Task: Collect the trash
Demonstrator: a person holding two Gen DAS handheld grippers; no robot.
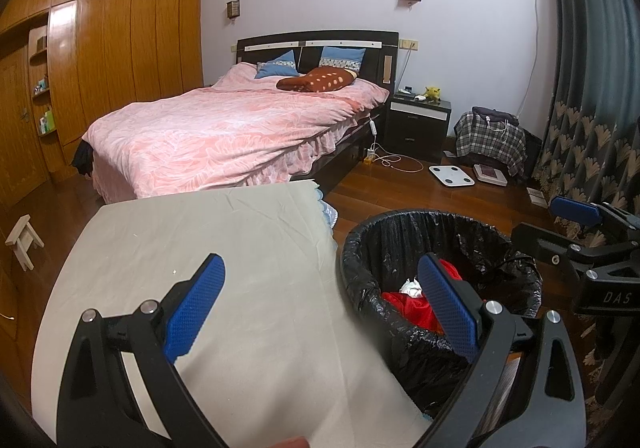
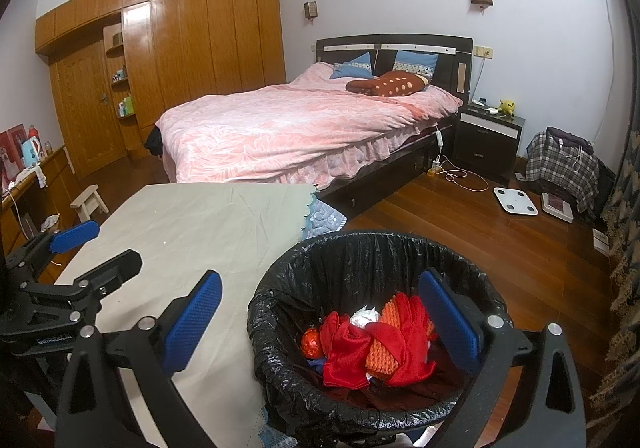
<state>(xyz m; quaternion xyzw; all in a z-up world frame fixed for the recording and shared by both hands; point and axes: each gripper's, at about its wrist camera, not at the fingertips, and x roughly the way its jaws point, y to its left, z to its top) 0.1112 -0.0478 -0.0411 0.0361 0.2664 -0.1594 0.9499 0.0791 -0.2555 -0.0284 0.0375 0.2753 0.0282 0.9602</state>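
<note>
A round bin with a black liner [image 2: 360,248] stands on the floor beside a cloth-covered table [image 2: 192,232]. In it lie red cloth [image 2: 352,352], an orange mesh piece [image 2: 390,314], a white crumpled wad [image 2: 366,316] and a shiny red ball [image 2: 311,342]. My right gripper [image 2: 320,324] is open and empty, held over the bin's near rim. My left gripper [image 1: 320,308] is open and empty, over the table's right edge next to the bin [image 1: 400,232]. Each gripper shows in the other's view: the left gripper [image 2: 80,248], the right gripper [image 1: 560,224].
A bed with a pink cover [image 2: 304,127] stands behind the table. A nightstand [image 2: 488,139], a white scale [image 2: 515,200], a plaid-covered bag [image 2: 560,163] and cables lie on the wooden floor. A small stool [image 2: 89,201] stands left. Curtains [image 1: 592,119] hang at right.
</note>
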